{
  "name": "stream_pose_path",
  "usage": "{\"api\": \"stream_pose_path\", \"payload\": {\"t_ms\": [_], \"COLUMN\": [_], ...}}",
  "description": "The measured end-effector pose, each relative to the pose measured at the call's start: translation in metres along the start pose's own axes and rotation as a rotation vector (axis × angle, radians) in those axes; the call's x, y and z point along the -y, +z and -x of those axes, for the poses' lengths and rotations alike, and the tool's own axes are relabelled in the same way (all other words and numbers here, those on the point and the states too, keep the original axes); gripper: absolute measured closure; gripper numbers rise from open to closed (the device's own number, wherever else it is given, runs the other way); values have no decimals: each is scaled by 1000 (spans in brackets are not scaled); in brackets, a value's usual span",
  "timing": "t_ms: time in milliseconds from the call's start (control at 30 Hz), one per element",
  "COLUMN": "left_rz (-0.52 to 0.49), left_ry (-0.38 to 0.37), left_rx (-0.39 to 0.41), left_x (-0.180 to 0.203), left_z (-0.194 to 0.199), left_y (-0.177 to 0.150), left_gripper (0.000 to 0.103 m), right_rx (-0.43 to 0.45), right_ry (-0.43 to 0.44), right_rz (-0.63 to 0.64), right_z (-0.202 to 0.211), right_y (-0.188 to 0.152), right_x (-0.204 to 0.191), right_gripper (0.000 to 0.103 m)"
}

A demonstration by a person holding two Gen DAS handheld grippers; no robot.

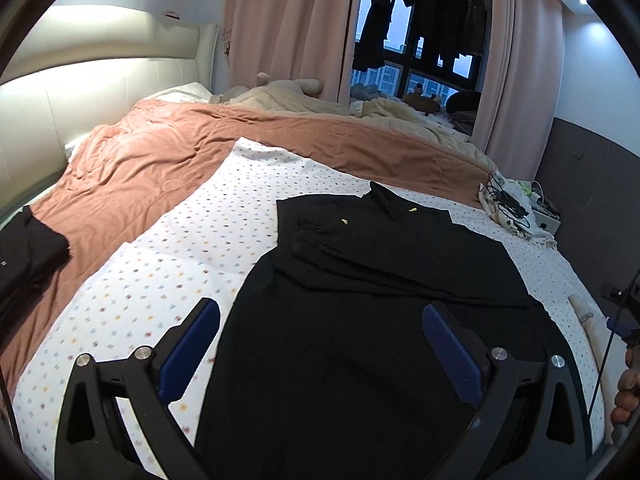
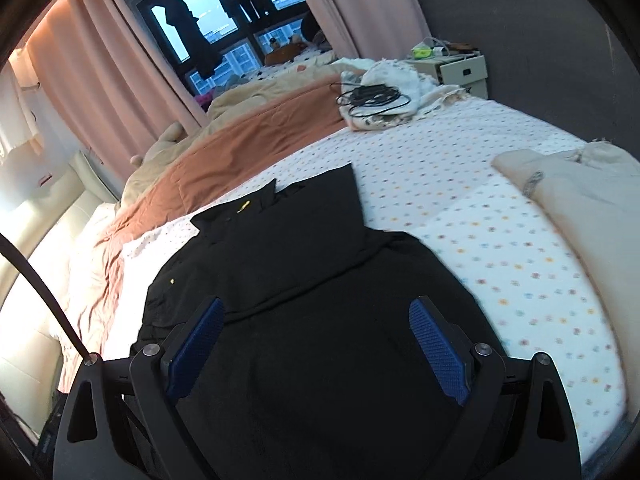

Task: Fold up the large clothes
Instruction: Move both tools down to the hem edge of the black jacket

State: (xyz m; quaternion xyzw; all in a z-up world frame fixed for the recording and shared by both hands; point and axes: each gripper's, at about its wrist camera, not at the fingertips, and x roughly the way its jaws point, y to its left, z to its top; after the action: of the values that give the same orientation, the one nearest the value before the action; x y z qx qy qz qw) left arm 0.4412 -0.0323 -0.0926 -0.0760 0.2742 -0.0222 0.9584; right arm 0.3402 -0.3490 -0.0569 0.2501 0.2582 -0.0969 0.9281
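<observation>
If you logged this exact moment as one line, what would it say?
stage: sleeves folded in, body fold not begun | left claw: open above black garment | right claw: open above it | surface: dotted sheet

One bed (image 1: 168,280) here, and on it one black shirt (image 1: 360,320) spread flat, with a second dark garment (image 1: 28,256) off at the edge. Two tongs: left (image 1: 320,344) and right (image 2: 316,344). One tangle of black cables (image 2: 372,98), one bedside cabinet (image 2: 464,70).
</observation>
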Motion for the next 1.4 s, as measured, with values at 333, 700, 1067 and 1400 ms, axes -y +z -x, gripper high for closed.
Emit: {"api": "stream_pose_path", "payload": {"t_ms": [333, 700, 1067, 1400], "left_rz": [74, 86, 115, 199], "left_ry": [8, -5, -45, -82], "left_rx": [11, 55, -5, -104], "left_x": [-31, -35, -59, -102], "left_z": [89, 171, 207, 202], "left_y": [-24, -38, -64, -112], "left_gripper": [0, 0, 0, 16], "right_rx": [91, 109, -22, -109], "right_ry": [-7, -80, 87, 189], "right_rz": [-83, -114, -60, -125], "right_z": [90, 178, 196, 179], "right_y": [-41, -75, -105, -121], "right_x": [55, 97, 165, 219], "right_gripper": [10, 0, 0, 18]}}
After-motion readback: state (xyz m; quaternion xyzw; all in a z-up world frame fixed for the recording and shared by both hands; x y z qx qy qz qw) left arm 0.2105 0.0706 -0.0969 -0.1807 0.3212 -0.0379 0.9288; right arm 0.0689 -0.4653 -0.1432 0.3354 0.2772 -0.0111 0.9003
